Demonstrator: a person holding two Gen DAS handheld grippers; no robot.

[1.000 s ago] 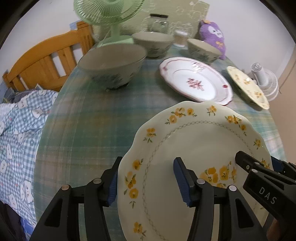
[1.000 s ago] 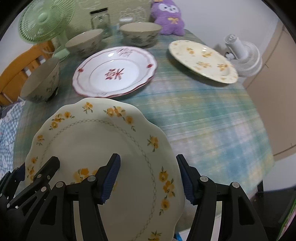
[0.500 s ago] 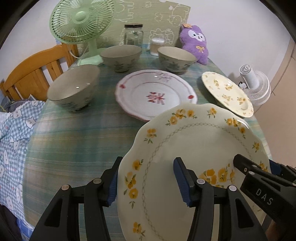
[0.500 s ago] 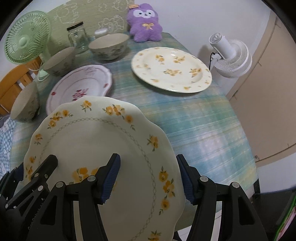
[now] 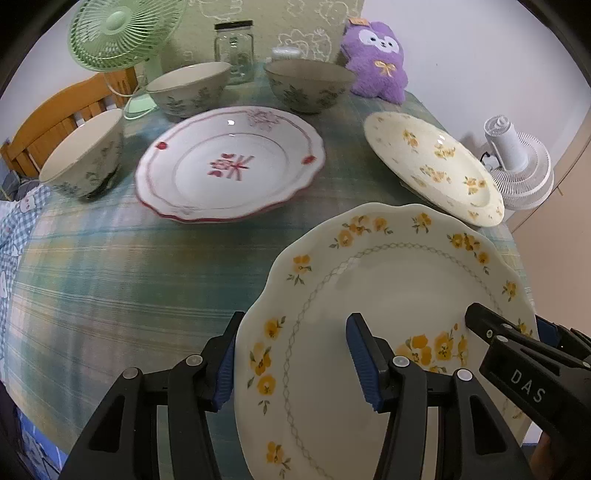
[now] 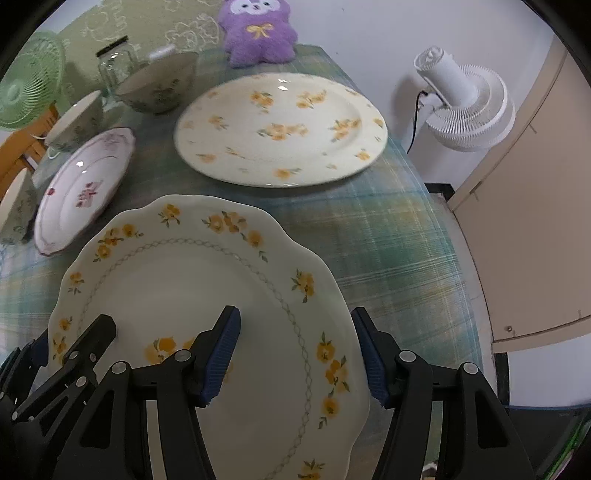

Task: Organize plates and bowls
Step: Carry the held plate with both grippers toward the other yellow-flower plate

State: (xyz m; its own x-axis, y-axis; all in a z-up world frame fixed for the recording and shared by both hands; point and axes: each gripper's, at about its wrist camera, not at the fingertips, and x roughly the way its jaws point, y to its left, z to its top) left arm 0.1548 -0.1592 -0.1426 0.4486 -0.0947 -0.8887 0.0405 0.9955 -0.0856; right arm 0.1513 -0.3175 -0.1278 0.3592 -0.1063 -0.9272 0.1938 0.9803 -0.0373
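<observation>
Both grippers hold one cream scalloped plate with yellow flowers [image 5: 388,295] above the table's near edge. My left gripper [image 5: 291,354] is shut on its left rim, my right gripper [image 6: 295,350] is shut on its right rim [image 6: 207,280]. A second yellow-flowered plate [image 6: 280,129] lies on the table ahead at the right [image 5: 432,166]. A white plate with red trim [image 5: 229,162] lies centre-left [image 6: 85,188]. Three floral bowls stand behind: left [image 5: 85,162], middle [image 5: 188,88], right [image 5: 308,85].
Green plaid tablecloth [image 5: 129,266]. At the table's back stand a green fan [image 5: 118,33], a glass jar [image 5: 234,48] and a purple plush toy [image 6: 258,29]. A white fan [image 6: 465,107] sits off the right edge. A wooden chair [image 5: 55,118] stands at the left.
Both grippers have carried the held plate to the right and pulled back from the table; the second yellow-flowered plate now lies closer ahead in the right wrist view.
</observation>
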